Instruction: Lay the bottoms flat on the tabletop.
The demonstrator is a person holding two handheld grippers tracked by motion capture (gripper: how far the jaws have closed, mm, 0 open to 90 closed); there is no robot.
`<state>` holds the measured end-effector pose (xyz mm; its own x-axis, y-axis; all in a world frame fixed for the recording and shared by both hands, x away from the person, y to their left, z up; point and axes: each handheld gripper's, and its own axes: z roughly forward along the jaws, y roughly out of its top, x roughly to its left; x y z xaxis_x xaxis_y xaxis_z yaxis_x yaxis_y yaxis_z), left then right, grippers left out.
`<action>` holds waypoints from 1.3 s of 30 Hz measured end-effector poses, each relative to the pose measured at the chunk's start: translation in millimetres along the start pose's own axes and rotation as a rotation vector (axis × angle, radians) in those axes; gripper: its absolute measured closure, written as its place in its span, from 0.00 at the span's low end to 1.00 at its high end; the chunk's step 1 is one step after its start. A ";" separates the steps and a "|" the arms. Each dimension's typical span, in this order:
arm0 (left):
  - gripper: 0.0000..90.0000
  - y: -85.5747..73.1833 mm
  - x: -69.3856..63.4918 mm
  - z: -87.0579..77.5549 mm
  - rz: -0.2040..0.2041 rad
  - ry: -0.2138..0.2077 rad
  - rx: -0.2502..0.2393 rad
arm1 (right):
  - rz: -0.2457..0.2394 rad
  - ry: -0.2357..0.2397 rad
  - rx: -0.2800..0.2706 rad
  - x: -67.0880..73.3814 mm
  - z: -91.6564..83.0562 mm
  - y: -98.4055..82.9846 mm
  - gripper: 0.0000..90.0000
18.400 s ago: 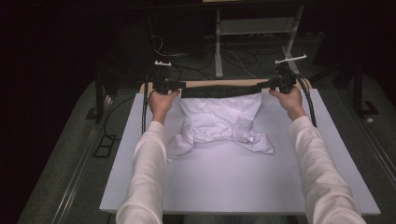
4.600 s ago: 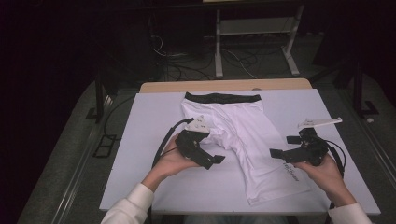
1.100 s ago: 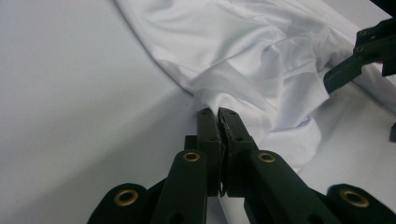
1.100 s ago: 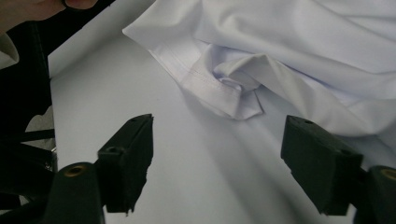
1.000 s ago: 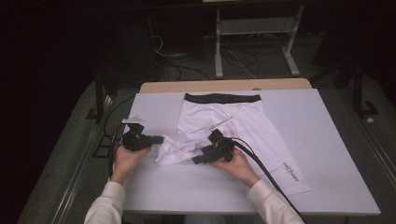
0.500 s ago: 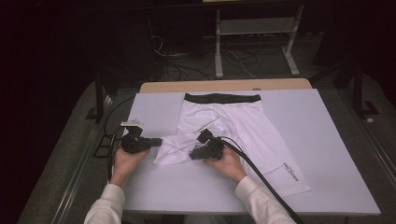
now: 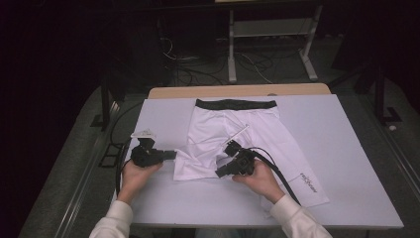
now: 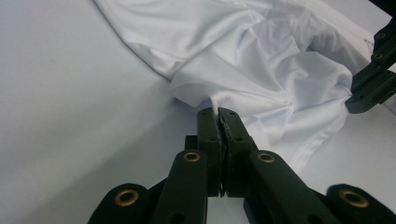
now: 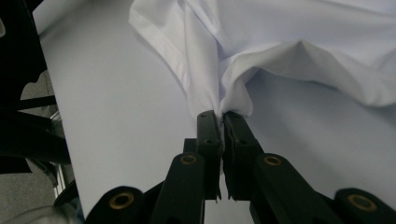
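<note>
Shorts (image 7: 233,136) lie flat on tabletop (image 7: 356,163), waistband at far edge. Left claw (image 8: 218,116) pinches the bunched leg hem; right claw (image 9: 221,116), jaws just closing, clamps the same leg's fabric.

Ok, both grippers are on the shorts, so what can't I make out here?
- High view: small print on the shorts leg, too small to read.
- Left gripper view: cloth pinched inside the jaws, hidden by them.
- Right gripper view: waistband cut off by the top edge.
</note>
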<state>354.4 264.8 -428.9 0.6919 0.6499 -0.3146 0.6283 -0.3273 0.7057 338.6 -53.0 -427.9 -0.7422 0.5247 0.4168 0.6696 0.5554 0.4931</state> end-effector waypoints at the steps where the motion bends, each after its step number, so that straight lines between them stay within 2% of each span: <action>1: 0.97 -1.2 -0.3 0.9 0.001 0.002 0.011 | 0.007 0.004 0.005 0.4 -0.2 -2.8 0.94; 4: 0.95 -4.6 -0.1 1.3 -0.015 0.009 0.021 | 0.019 0.007 0.013 0.1 3.7 -8.9 0.94; 8: 0.77 -10.7 -0.1 -5.4 -0.049 -0.017 0.027 | 0.025 0.020 0.015 -0.9 9.6 -12.1 0.94; 11: 0.72 -16.8 -3.6 -13.0 -0.055 -0.029 0.035 | 0.030 0.022 0.011 -0.8 10.7 -12.9 0.94; 16: 0.67 -27.0 -6.8 -14.8 -0.069 -0.045 0.076 | 0.030 0.027 0.001 -1.1 10.0 -12.6 0.94; 23: 0.65 -35.9 -13.9 0.3 -0.070 -0.085 0.135 | 0.036 0.032 -0.010 -0.4 9.1 -13.5 0.93; 25: 0.65 -35.2 -17.3 3.0 -0.067 -0.098 0.137 | 0.039 0.033 -0.012 0.0 8.1 -14.1 0.93; 28: 0.70 -34.2 -21.7 7.5 -0.058 -0.110 0.157 | 0.038 0.036 -0.015 0.3 7.8 -15.9 0.93; 30: 0.80 -34.2 -23.3 9.5 -0.053 -0.105 0.163 | 0.037 0.043 -0.017 0.3 8.7 -17.8 0.92; 33: 0.97 -34.2 -24.9 11.0 -0.046 -0.085 0.181 | 0.041 0.040 -0.019 2.1 7.0 -21.4 0.83; 39: 0.99 -33.7 -29.1 8.2 -0.017 -0.067 0.207 | 0.075 0.013 -0.057 -2.2 -13.3 -30.2 0.77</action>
<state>316.0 251.3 -448.7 0.6980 0.6119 -0.3720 0.6954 -0.4551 0.5562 319.7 -79.5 -433.5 -0.6906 0.5551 0.4636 0.7209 0.4767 0.5030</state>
